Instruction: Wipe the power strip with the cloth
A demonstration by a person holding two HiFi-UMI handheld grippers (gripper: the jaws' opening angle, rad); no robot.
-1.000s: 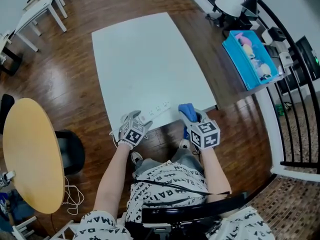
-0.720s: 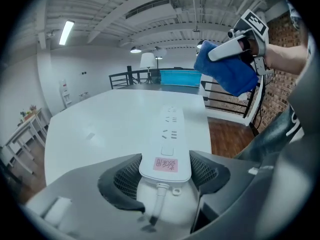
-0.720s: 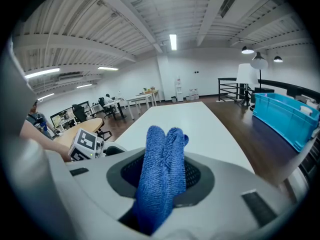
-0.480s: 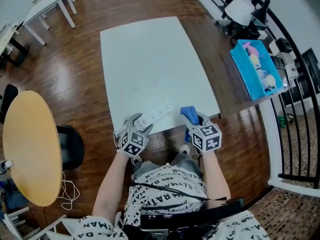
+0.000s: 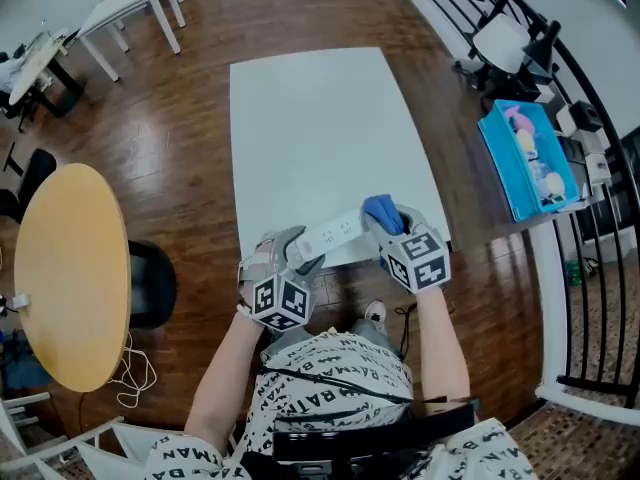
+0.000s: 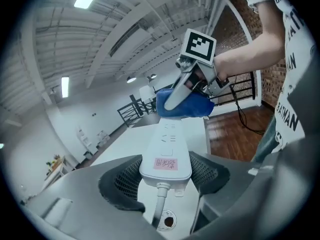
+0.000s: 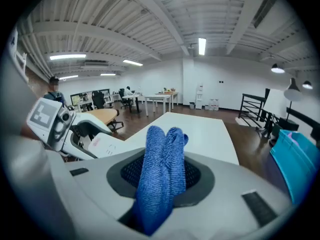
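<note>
Head view: a long white table [image 5: 300, 118] stands on a wood floor. At its near edge is a white power strip [image 5: 335, 236], its cord end clamped between the jaws of the left gripper [image 5: 298, 256]. The right gripper [image 5: 392, 226] pinches a folded blue cloth [image 5: 381, 211] that touches the strip's far end. The strip looks stiff, light and smooth, so holding its narrow sides near the cord seems sound. The cloth looks soft and limp.
</note>
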